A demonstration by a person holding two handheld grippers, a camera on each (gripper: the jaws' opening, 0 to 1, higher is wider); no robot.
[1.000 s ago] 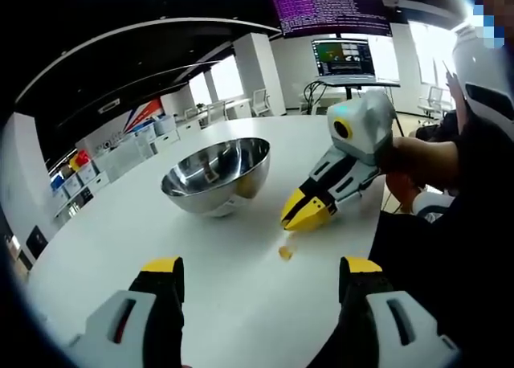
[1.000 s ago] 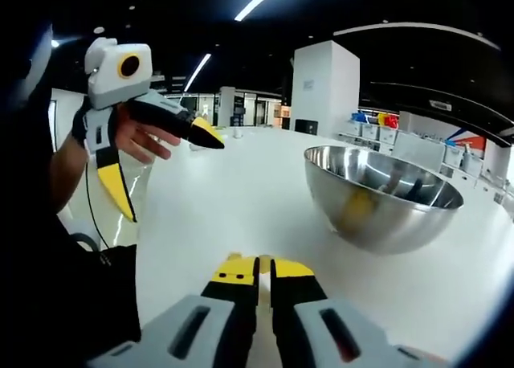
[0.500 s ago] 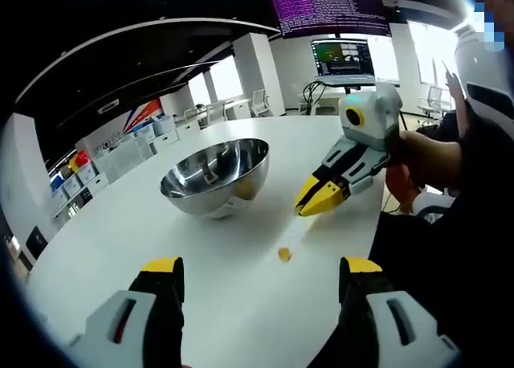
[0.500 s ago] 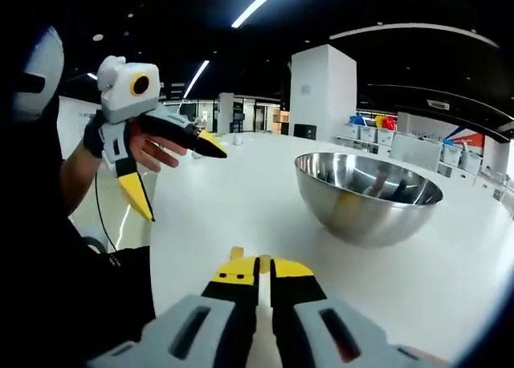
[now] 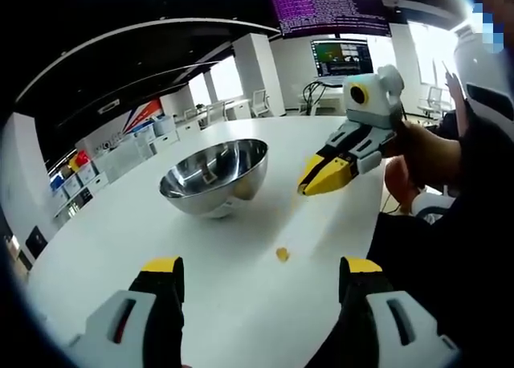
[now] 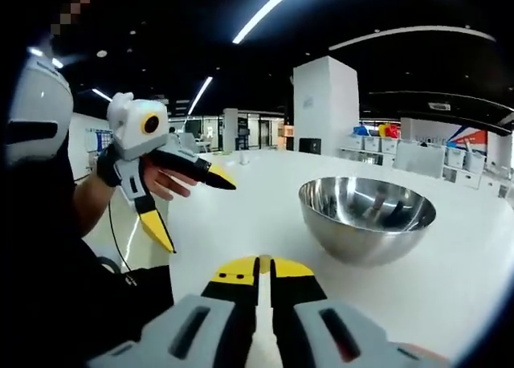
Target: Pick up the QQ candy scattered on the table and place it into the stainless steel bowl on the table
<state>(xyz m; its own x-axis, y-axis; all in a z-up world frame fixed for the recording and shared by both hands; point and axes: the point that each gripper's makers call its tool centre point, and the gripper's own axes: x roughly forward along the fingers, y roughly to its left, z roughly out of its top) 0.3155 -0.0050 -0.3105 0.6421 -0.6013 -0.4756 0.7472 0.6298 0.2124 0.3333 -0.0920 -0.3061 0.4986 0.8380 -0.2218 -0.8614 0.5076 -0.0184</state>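
Bright ceiling strip lights (image 6: 265,10) over a dim ceiling; window glare behind; fisheye bending at edges; focus sharp.

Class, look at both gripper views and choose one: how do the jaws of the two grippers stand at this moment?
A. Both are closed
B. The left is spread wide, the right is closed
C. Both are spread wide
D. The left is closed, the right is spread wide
B: the left gripper has its yellow-tipped jaws far apart, while the right gripper has its jaws pressed together above the table.
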